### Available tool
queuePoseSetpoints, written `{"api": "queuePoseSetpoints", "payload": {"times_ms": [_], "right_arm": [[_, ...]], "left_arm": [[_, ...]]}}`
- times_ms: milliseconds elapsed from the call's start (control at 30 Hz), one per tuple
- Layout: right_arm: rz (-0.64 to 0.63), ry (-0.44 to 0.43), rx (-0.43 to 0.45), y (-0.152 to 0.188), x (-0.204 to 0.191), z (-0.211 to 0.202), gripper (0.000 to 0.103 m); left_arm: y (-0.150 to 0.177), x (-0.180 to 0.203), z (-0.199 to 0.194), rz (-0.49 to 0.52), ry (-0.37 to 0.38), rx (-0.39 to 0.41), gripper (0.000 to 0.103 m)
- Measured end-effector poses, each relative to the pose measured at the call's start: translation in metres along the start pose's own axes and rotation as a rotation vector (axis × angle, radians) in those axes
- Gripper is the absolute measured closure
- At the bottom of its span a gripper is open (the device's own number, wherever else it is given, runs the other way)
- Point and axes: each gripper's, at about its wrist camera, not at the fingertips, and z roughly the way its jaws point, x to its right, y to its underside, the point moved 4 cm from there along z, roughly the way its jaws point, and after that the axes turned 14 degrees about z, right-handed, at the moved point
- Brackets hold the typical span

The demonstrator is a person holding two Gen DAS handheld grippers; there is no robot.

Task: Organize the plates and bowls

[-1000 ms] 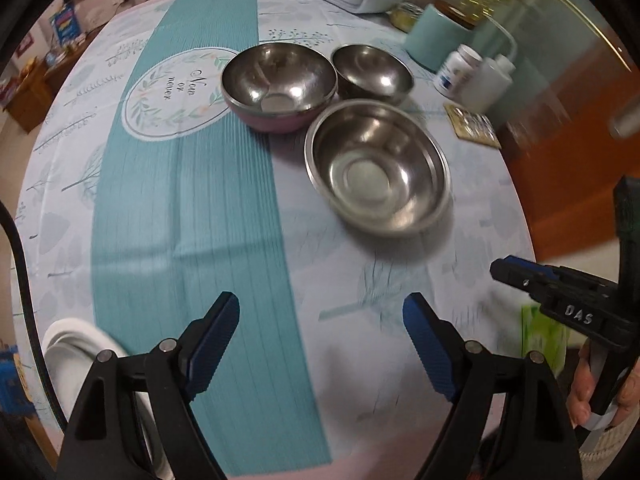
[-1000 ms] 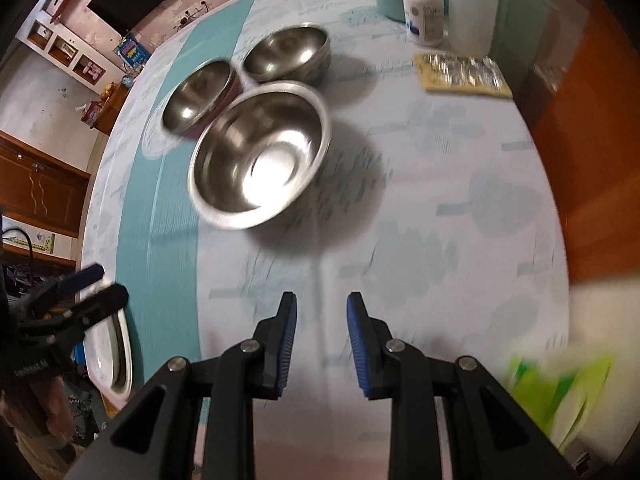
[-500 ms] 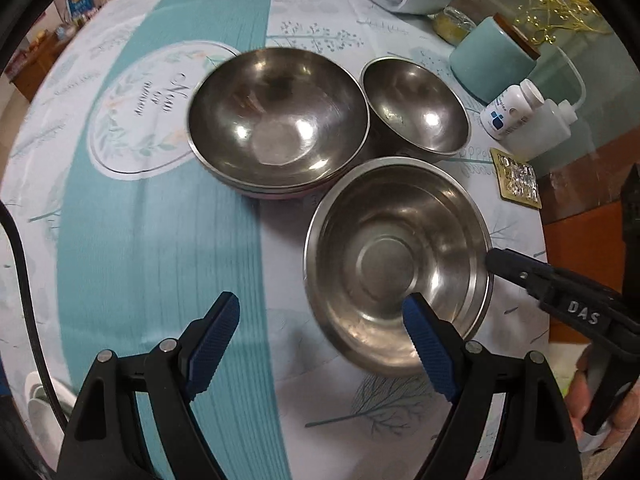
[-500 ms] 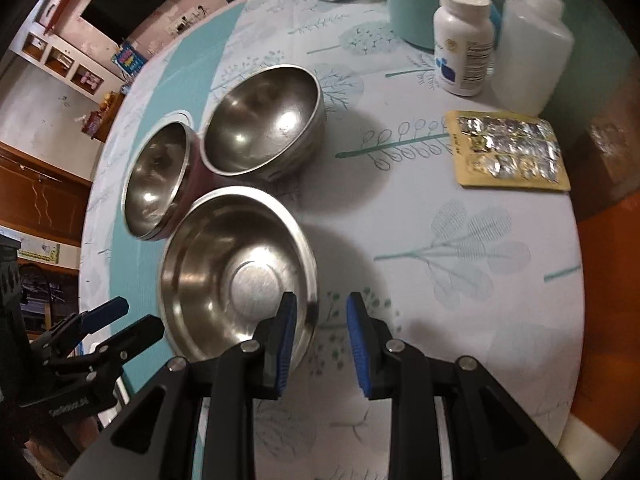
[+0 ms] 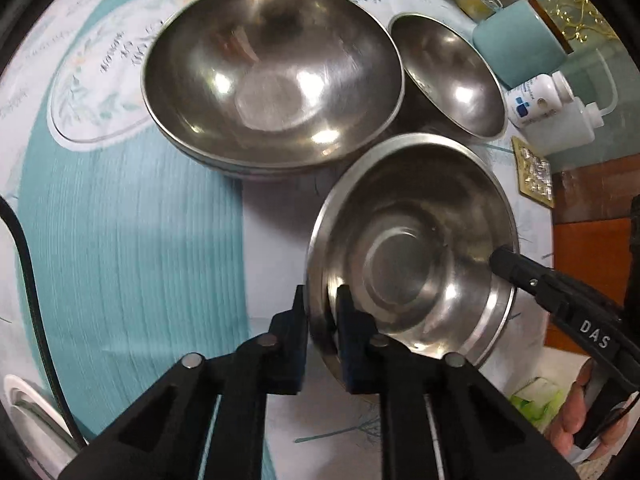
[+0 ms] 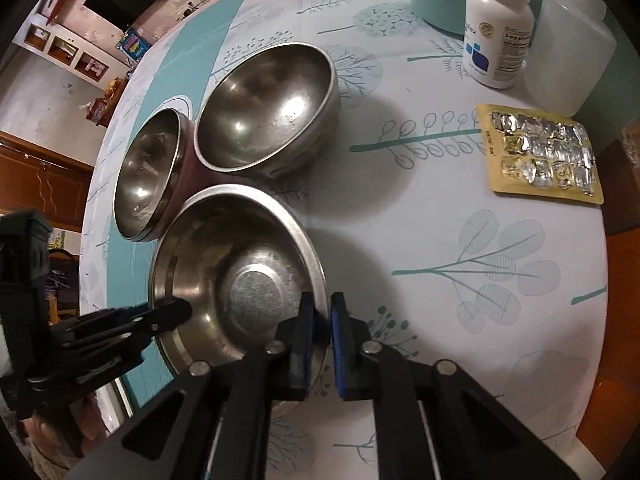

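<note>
Three steel bowls stand close together on the tablecloth. The nearest, a wide-rimmed steel bowl [image 5: 412, 248] [image 6: 236, 276], is gripped on both sides. My left gripper [image 5: 322, 312] is shut on its near rim, one finger inside and one outside. My right gripper [image 6: 322, 320] is shut on its opposite rim and shows in the left wrist view [image 5: 516, 268]. A larger steel bowl [image 5: 272, 76] [image 6: 146, 178] sits nested in a pink-sided one behind it. A small steel bowl [image 5: 448, 74] [image 6: 266, 106] stands beside that.
A white pill bottle [image 6: 498, 26], a translucent plastic bottle [image 6: 568, 48], a blister pack [image 6: 540, 152] and a teal canister [image 5: 520, 44] stand at the table's far right. A white plate [image 5: 28, 412] lies at the near left edge. The table edge [image 6: 604, 240] drops off on the right.
Both grippers moved forward to the wide-rimmed bowl. The left gripper closed from wide open onto its rim, and the right gripper closed onto the opposite rim.
</note>
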Motion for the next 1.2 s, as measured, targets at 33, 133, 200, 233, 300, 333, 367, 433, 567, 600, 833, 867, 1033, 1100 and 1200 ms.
{"api": "queuePoseSetpoints", "payload": {"times_ms": [33, 133, 200, 233, 300, 333, 367, 433, 567, 600, 833, 867, 1033, 1100, 1200], "right_arm": [[-0.001, 0.005, 0.003, 0.001, 0.000, 0.000, 0.095], [0.007, 0.002, -0.007, 0.005, 0.000, -0.002, 0.095], [0.010, -0.006, -0.010, 0.009, 0.000, -0.005, 0.095], [0.009, -0.012, -0.012, 0.011, 0.001, -0.007, 0.095], [0.007, -0.021, -0.011, 0.019, 0.001, -0.012, 0.095], [0.006, -0.025, -0.011, 0.021, 0.000, -0.015, 0.095], [0.004, -0.030, -0.012, 0.025, -0.001, -0.018, 0.095], [-0.002, -0.033, -0.009, 0.031, -0.004, -0.023, 0.095], [-0.023, -0.048, 0.001, 0.047, -0.014, -0.040, 0.095], [-0.032, -0.049, 0.005, 0.052, -0.017, -0.044, 0.095], [-0.117, -0.079, -0.006, 0.100, -0.042, -0.064, 0.095], [-0.127, -0.079, -0.012, 0.107, -0.045, -0.063, 0.095], [-0.183, -0.051, -0.047, 0.152, -0.056, -0.053, 0.094], [-0.200, -0.033, -0.064, 0.173, -0.057, -0.046, 0.094], [-0.205, -0.008, -0.097, 0.195, -0.054, -0.036, 0.094]], "left_arm": [[0.002, 0.000, 0.000, 0.000, -0.006, 0.005, 0.093], [0.010, 0.003, -0.001, 0.005, 0.001, 0.004, 0.093], [0.018, 0.005, -0.006, 0.007, 0.013, 0.004, 0.093], [0.022, 0.006, -0.009, 0.008, 0.018, 0.007, 0.093], [0.030, 0.007, -0.019, 0.015, 0.023, 0.017, 0.093], [0.033, 0.007, -0.025, 0.020, 0.020, 0.023, 0.093], [0.037, 0.009, -0.032, 0.028, 0.017, 0.033, 0.093], [0.046, 0.012, -0.044, 0.045, 0.010, 0.048, 0.093], [0.063, 0.014, -0.070, 0.054, 0.012, 0.076, 0.092], [0.069, 0.013, -0.076, 0.053, 0.017, 0.083, 0.092], [0.127, -0.006, -0.109, 0.048, 0.039, 0.099, 0.092], [0.134, -0.005, -0.108, 0.047, 0.038, 0.099, 0.092], [0.182, -0.013, -0.098, 0.051, 0.017, 0.049, 0.092], [0.201, -0.016, -0.091, 0.055, 0.001, 0.018, 0.092], [0.226, -0.020, -0.079, 0.053, 0.012, -0.025, 0.092]]}}
